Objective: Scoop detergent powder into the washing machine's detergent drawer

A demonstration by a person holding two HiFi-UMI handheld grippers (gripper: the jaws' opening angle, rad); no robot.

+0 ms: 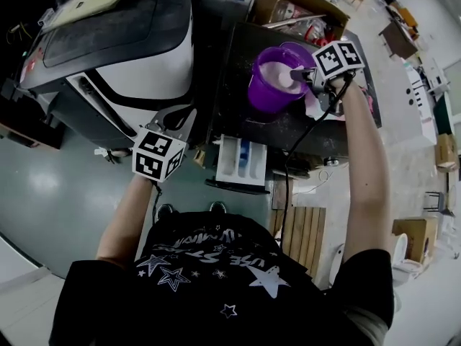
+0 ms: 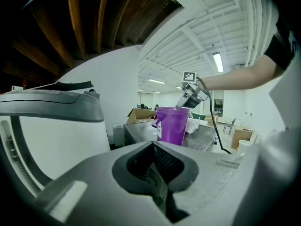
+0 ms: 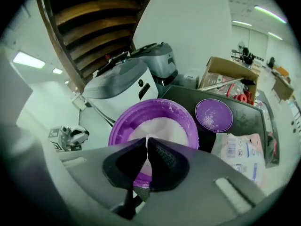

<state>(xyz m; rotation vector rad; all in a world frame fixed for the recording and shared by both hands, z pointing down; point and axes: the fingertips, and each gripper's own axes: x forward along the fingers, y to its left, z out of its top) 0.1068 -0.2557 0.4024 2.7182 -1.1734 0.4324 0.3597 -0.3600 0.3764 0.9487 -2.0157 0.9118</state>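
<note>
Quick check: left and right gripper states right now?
Left gripper: shut, empty.
Right gripper: shut on a thin white handle, over the purple tub.

Purple tub (image 1: 263,96) upright, white powder (image 1: 277,78) inside; thin scoop (image 3: 147,140) over powder; drawer (image 1: 227,157) open.

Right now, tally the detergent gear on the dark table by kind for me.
Purple tub of powder: 1
Purple lid: 1
Printed white pack: 1
Total: 3
</note>
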